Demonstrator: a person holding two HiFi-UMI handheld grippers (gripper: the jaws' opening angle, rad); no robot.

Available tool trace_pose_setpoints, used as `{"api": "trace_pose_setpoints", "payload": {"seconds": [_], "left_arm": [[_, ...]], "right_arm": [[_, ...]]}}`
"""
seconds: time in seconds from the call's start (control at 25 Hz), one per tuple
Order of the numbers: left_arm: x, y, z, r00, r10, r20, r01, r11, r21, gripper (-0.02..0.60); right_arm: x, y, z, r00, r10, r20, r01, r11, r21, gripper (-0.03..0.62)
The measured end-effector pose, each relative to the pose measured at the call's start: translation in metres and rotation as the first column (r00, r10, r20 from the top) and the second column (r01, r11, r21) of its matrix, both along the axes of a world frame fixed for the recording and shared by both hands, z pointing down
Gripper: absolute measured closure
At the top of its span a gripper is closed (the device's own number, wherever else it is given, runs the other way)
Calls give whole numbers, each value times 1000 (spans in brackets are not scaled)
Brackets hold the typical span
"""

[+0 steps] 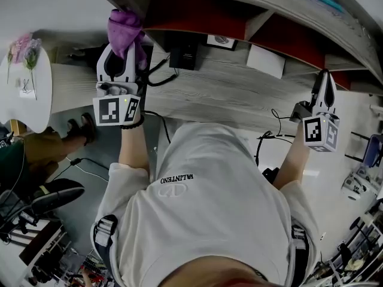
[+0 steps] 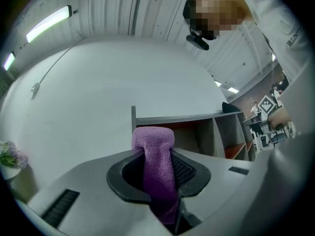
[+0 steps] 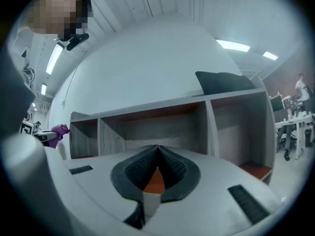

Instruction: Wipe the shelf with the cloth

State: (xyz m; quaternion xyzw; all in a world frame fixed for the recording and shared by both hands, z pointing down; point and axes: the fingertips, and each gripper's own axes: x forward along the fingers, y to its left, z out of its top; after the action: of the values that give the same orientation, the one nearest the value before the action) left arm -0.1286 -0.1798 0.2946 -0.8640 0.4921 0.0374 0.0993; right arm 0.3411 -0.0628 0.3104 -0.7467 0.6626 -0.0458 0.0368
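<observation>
Cloth (image 2: 156, 166) purple, terry, folded, clamped in left hand-held gripper (image 2: 160, 181) beside shelf (image 2: 197, 132).

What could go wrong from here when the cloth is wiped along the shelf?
1. The cloth is bunched into a narrow strip in the left gripper, with only a small tip beyond the fingers, so hard plastic might scrape the shelf.
2. Cables trail below the shelf, close to the person; a sideways step might catch them.
</observation>
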Motion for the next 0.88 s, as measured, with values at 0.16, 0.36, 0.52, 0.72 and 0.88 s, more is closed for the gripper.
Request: {"api": "trace_pose_setpoints", "payload": {"seconds": [0.16, 0.36, 0.52, 0.72, 0.88], "left_arm": [[-10, 2, 3, 1000, -22, -14, 22, 1000, -12, 495], [-14, 5, 2, 999, -26, -20, 26, 1000, -10, 495], [-16, 3, 0, 999, -30, -26, 30, 1000, -3, 495], [-18, 3, 2, 999, -31, -32, 31, 999, -9, 495], [-13, 4, 6, 999, -22, -27, 22, 1000, -18, 495]], "right_arm": [[10, 5, -6, 1000, 23, -3, -23, 1000, 16, 595], [16, 9, -7, 999, 38, -1, -38, 999, 21, 595], [20, 9, -6, 999, 45, 2, -45, 999, 25, 595], [23, 10, -5, 999, 48, 10, -49, 999, 23, 595], [16, 7, -1, 999, 31, 13, -31, 999, 11, 595]]}}
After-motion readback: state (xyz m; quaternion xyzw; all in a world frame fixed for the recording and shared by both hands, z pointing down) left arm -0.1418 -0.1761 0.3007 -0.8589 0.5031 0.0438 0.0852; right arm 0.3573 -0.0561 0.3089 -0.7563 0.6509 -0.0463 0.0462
